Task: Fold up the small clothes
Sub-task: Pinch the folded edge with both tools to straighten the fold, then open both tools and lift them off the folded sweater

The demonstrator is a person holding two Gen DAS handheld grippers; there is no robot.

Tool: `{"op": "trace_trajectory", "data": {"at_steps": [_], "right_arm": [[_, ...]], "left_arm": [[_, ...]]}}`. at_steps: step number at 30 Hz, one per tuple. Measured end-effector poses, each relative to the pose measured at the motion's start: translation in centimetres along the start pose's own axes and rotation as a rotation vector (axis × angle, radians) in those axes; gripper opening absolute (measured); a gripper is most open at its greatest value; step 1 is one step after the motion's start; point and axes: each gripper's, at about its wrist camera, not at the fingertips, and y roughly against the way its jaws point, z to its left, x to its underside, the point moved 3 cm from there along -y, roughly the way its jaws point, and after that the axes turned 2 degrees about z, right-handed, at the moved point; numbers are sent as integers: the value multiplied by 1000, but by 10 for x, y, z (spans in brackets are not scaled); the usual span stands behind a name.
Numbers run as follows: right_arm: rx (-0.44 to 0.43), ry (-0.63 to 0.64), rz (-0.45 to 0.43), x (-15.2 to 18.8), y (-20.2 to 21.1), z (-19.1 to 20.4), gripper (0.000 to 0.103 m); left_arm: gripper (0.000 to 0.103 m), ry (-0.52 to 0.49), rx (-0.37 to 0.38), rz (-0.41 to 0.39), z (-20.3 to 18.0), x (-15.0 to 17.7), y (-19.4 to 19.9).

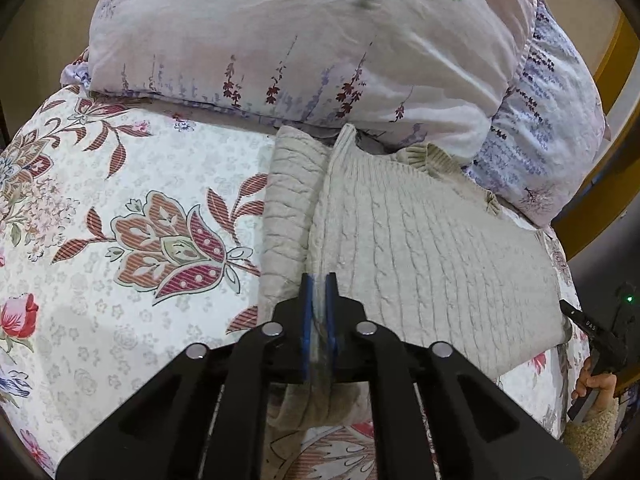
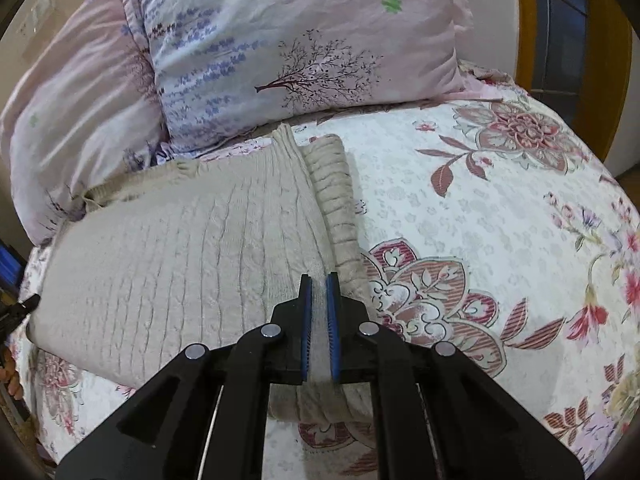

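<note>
Both the left gripper and the right gripper are pinching folds of the beige cable-knit sweater, which is lying on the floral bedspread, pillows sitting at twelve o'clock.

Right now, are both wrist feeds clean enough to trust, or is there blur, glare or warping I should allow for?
Left wrist view: heavy fisheye bending at the dark rim, the pillow softly blurred, the sweater knit sharp, no glare. Right wrist view: same warping, the bedspread evenly lit, the sweater crisp, only soft shadows under the left gripper and right gripper.
</note>
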Motion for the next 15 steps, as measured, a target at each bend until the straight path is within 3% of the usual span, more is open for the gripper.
{"op": "trace_trajectory", "data": {"at_steps": [2,4,6,9,13,15], "right_arm": [[20,12,-1,-3,4,4,11],[16,19,-25,-7,13,10,17],[-8,42,-56,-9,20,19,29],[-44,108,-61,-10,22,43,32],[-57,165,-27,-8,7,67,33],[-33,172,21,-3,-6,69,41]], "left_arm": [[16,8,0,-3,0,-1,2],[33,12,-2,-26,-1,-4,9],[41,8,-10,-82,-6,-8,21],[50,-52,13,-138,-28,-11,34],[59,-132,21,-102,-53,-6,24],[60,-149,2,-45,-57,-1,6]]}}
